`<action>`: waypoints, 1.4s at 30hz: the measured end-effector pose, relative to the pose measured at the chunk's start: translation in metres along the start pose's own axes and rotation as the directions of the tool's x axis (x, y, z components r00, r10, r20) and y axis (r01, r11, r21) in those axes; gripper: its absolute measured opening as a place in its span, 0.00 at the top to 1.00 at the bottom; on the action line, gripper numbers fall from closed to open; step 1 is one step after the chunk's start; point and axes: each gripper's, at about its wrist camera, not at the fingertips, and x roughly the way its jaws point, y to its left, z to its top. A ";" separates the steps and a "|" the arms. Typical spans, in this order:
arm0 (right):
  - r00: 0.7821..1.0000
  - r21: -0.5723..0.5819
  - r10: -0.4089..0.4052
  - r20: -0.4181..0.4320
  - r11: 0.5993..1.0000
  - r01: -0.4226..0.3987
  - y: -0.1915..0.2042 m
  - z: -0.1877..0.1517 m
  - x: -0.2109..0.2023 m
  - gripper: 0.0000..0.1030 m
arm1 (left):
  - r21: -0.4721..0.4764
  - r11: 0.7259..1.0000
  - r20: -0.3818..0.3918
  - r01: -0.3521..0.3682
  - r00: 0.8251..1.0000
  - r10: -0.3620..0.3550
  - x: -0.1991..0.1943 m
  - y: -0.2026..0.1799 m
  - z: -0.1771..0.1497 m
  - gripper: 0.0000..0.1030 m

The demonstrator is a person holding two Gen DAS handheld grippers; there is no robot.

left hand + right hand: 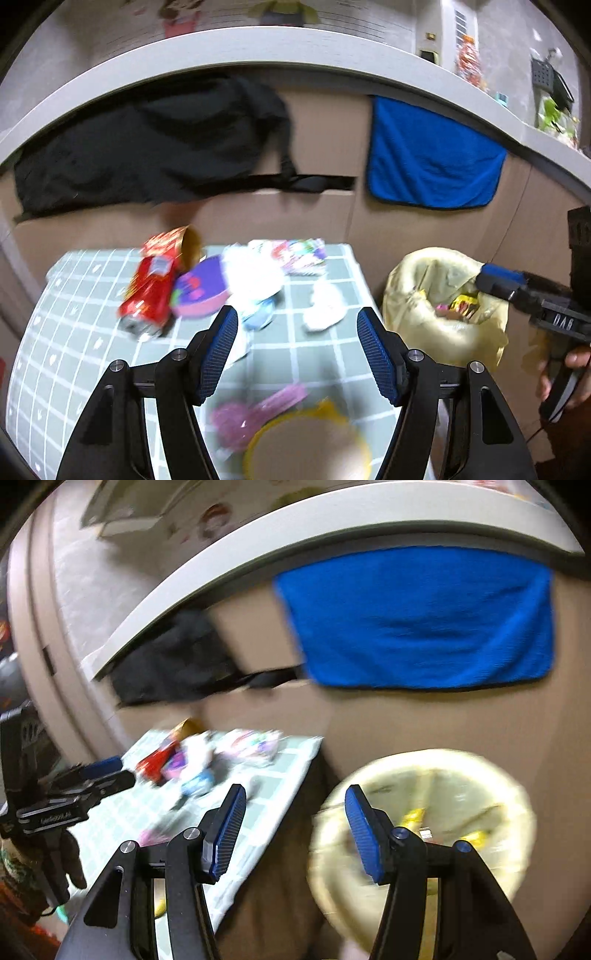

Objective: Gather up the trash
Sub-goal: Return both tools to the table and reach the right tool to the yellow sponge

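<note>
In the left wrist view my left gripper [297, 317] is open and empty above a checked table [74, 332]. Trash lies on the table: a red snack tube [151, 291], a purple packet [201, 293], white crumpled paper [253, 275], a white wad [325, 308], colourful wrappers [299, 254], a pink wrapper [255, 410] and a yellow-rimmed cup [306, 446] close below the fingers. A yellow-lined trash bin [443, 306] stands right of the table. My right gripper [295, 794] is open and empty, at the bin's [424, 812] left rim; it also shows in the left wrist view [495, 280].
A cardboard wall [325, 144] backs the table, with a black cloth [147, 147] and a blue towel [432, 155] hanging from a white ledge [295, 48]. The left gripper shows in the right wrist view [107, 771] over the table [258, 801]. Both views are motion-blurred.
</note>
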 end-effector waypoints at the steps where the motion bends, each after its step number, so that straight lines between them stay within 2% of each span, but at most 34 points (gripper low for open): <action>1: 1.000 -0.019 0.018 -0.016 1.000 -0.019 0.012 -0.002 0.006 0.48 | -0.010 1.000 0.000 -0.007 1.000 0.007 -0.005 0.009 -0.005 0.34; 8: 0.979 -0.099 0.115 -0.168 0.986 -0.132 0.086 -0.030 0.050 0.48 | -0.086 0.996 -0.008 0.004 1.000 -0.004 -0.026 0.055 -0.030 0.34; 15: 0.952 -0.106 0.142 -0.272 0.979 -0.177 0.122 -0.052 0.079 0.48 | -0.157 0.988 -0.021 -0.010 1.000 0.007 -0.034 0.092 -0.051 0.34; 25: 0.935 -0.119 0.114 -0.335 0.980 -0.162 0.138 -0.062 0.102 0.48 | -0.234 0.972 -0.034 0.014 0.999 -0.023 -0.034 0.121 -0.066 0.34; 33: 0.921 -0.117 0.100 -0.377 0.981 -0.155 0.144 -0.074 0.112 0.48 | -0.298 0.955 -0.015 0.009 1.000 -0.014 -0.039 0.151 -0.070 0.34; 36: 0.921 -0.140 0.092 -0.378 0.978 -0.155 0.150 -0.077 0.114 0.48 | -0.324 0.946 -0.020 0.010 1.000 -0.017 -0.040 0.162 -0.074 0.34; 42: 0.913 -0.145 0.104 -0.394 0.974 -0.173 0.155 -0.077 0.117 0.40 | -0.340 0.940 -0.038 0.020 0.999 -0.035 -0.042 0.171 -0.083 0.34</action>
